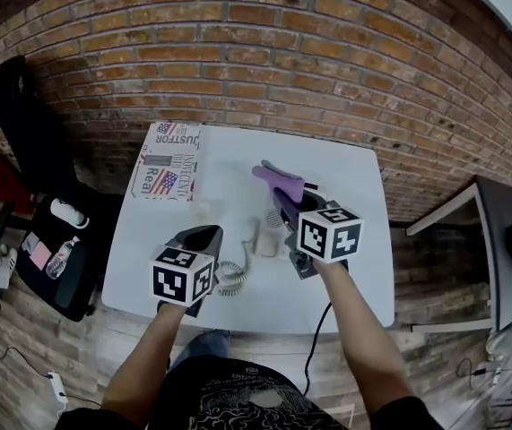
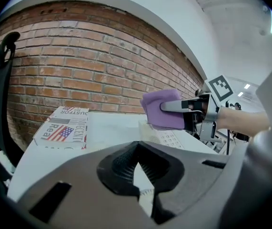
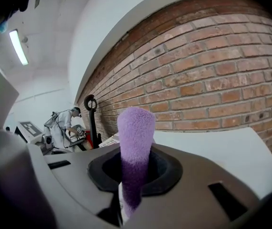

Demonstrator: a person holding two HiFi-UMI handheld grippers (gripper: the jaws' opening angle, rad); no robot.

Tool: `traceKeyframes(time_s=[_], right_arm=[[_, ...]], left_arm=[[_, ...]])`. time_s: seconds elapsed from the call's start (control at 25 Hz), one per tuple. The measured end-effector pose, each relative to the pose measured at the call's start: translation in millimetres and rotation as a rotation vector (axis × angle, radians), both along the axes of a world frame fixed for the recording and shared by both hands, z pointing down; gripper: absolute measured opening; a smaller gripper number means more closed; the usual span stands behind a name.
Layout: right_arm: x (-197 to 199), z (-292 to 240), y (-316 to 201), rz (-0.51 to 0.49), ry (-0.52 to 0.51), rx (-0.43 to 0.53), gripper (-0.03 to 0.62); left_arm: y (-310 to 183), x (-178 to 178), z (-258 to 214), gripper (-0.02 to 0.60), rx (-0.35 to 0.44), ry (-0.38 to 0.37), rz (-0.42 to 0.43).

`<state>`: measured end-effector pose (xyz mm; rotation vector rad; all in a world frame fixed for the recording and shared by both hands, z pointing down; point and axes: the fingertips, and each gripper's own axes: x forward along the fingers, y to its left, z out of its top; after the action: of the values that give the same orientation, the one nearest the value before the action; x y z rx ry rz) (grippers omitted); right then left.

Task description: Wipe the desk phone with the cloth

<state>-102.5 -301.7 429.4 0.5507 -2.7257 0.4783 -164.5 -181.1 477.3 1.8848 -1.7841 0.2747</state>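
In the head view the white desk phone (image 1: pixel 265 238) lies mid-table, its coiled cord (image 1: pixel 231 277) trailing toward me. My right gripper (image 1: pixel 282 195) is shut on the purple cloth (image 1: pixel 279 178), holding it just above the phone's far end. The left gripper view shows that cloth (image 2: pixel 161 109) over the phone's keypad (image 2: pixel 168 138), held by the right gripper (image 2: pixel 186 107). In the right gripper view the cloth (image 3: pixel 135 137) sticks up from the shut jaws (image 3: pixel 132 182). My left gripper (image 1: pixel 205 236) sits left of the phone, apart from it. Its jaws (image 2: pixel 136 164) meet at the tips with nothing held.
A printed cardboard box (image 1: pixel 168 160) lies at the far left corner of the white table (image 1: pixel 345 285), against the brick wall (image 1: pixel 264 52). A black chair (image 1: pixel 31 141) stands to the left. Another grey table (image 1: pixel 507 231) is at the right. A person (image 3: pixel 65 124) works far off.
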Motion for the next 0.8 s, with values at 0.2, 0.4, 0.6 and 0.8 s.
traceKeyframes(time_s=[0.2, 0.4, 0.6, 0.8], right_arm=[[-24, -9, -35, -0.032, 0.071, 0.054, 0.044], [-50, -12, -64, -0.089, 0.165, 0.110, 0.044], [-76, 6, -83, -0.141, 0.291, 0.151, 0.044], [-96, 38, -83, -0.251, 0.434, 0.171, 0.044]], left_arm=[[-18, -19, 0, 0.006, -0.004, 0.008, 0.005], [-33, -39, 0, 0.006, -0.005, 0.027, 0.002], [-39, -48, 7, 0.006, -0.013, 0.047, 0.023], [-42, -63, 14, 0.006, -0.024, 0.077, 0.019]])
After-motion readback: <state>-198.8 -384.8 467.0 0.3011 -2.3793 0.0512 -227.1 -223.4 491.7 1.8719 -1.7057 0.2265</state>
